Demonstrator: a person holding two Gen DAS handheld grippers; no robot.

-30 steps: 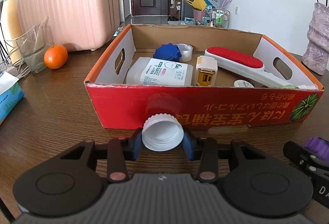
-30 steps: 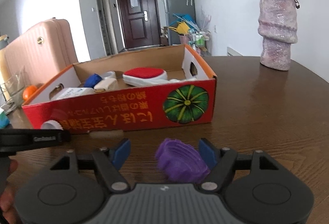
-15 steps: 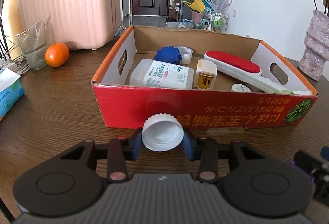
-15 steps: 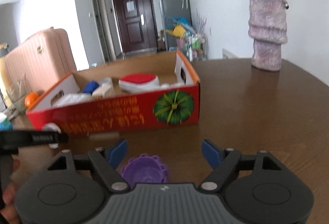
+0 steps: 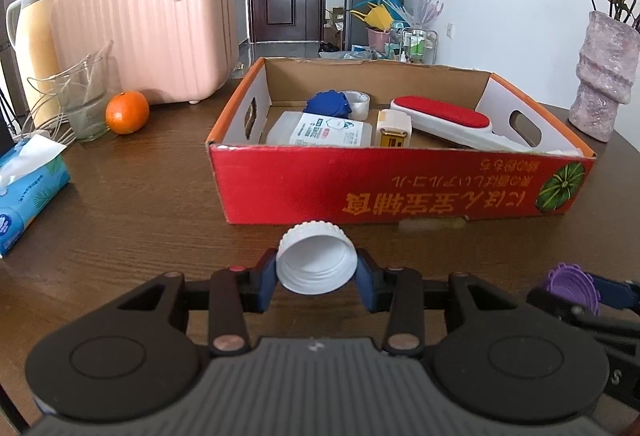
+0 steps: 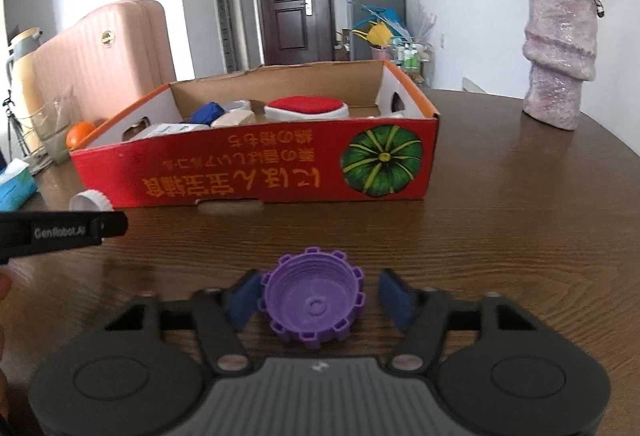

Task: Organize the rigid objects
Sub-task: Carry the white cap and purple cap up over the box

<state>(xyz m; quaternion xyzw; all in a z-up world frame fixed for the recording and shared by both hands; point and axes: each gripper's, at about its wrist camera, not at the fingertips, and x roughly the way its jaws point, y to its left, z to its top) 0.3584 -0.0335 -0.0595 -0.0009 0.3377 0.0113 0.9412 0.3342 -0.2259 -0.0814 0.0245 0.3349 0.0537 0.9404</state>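
My left gripper (image 5: 317, 278) is shut on a white screw cap (image 5: 316, 257), held in front of the red cardboard box (image 5: 400, 184). My right gripper (image 6: 320, 300) is open around a purple toothed cap (image 6: 313, 303) that lies open side up on the wooden table; the left pad touches it, the right pad stands apart. The purple cap also shows in the left wrist view (image 5: 570, 286). The box (image 6: 256, 172) holds a blue cap (image 5: 329, 103), a white flat bottle (image 5: 320, 129), a red lint brush (image 5: 442, 115) and a small yellow-white item (image 5: 394, 126).
An orange (image 5: 127, 112), a glass (image 5: 82, 102), a tissue pack (image 5: 28, 184), a thermos (image 5: 30, 36) and a pink suitcase (image 5: 148, 24) stand at the left. A purple vase (image 6: 560, 52) with flowers stands at the right, behind the box.
Both grippers have drawn back from the box. The right gripper opened and now brackets the purple cap lying on the table. The left still holds the white cap.
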